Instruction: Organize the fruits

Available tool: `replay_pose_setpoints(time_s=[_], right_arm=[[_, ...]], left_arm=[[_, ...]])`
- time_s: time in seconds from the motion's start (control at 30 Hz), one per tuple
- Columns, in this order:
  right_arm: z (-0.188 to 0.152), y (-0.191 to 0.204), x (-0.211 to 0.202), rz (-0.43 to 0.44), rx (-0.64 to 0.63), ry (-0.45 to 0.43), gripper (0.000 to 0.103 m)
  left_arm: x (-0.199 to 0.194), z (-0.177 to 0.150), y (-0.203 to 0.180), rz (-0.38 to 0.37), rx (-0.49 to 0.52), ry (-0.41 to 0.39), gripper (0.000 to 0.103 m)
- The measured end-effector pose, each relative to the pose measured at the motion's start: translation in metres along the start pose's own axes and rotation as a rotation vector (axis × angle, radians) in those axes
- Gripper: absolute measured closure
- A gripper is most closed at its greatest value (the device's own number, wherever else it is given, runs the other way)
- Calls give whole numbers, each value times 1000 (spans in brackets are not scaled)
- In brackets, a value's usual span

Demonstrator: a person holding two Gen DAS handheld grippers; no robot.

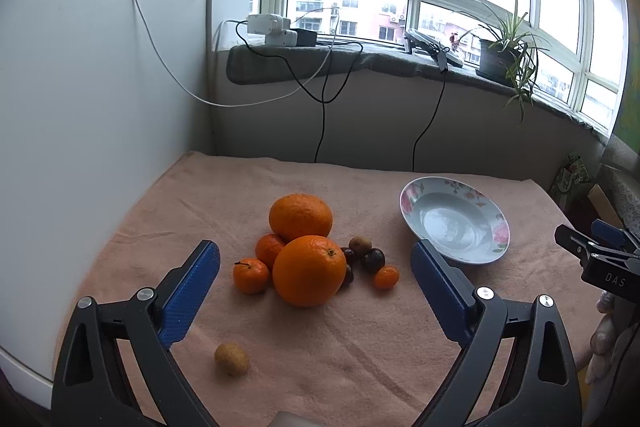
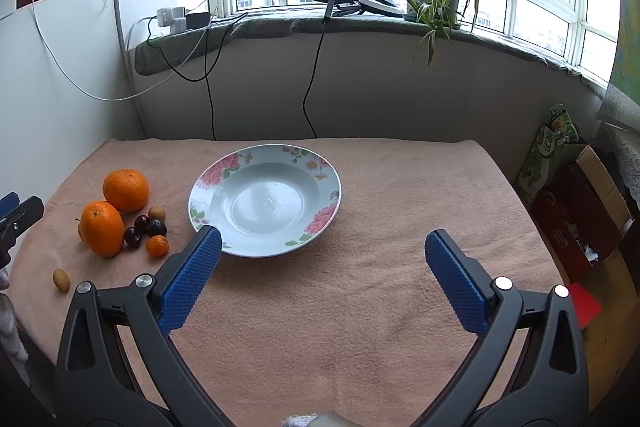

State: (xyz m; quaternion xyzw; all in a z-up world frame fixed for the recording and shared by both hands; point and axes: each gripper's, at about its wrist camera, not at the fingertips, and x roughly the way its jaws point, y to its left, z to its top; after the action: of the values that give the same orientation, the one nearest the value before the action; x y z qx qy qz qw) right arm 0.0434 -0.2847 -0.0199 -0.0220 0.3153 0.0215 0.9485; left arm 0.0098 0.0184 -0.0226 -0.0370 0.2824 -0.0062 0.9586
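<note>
Sitting bare on the pink towel [image 2: 360, 307], floral plate [image 2: 208, 175], fruits [image 1: 309, 269] heaped beside, both hand-held grippers [image 1: 316, 267] [image 2: 322, 247] released

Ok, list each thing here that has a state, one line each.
Left gripper: open, empty, facing the fruit pile.
Right gripper: open, empty, near the plate.
Plate: upright, empty.
Front orange: on the towel, touching the back orange.
Yellowish fruit: lying alone, apart from the pile.
</note>
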Motion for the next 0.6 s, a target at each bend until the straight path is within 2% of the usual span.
replay_pose_setpoints(time_s=[0.23,0.6], right_arm=[[-1,6,2,6,6,18,0],[-2,10,1,7,6,19,0]], left_arm=[[3,-3,9,-1,-35,19,7],[3,-8,7,-1,-26,29,7]])
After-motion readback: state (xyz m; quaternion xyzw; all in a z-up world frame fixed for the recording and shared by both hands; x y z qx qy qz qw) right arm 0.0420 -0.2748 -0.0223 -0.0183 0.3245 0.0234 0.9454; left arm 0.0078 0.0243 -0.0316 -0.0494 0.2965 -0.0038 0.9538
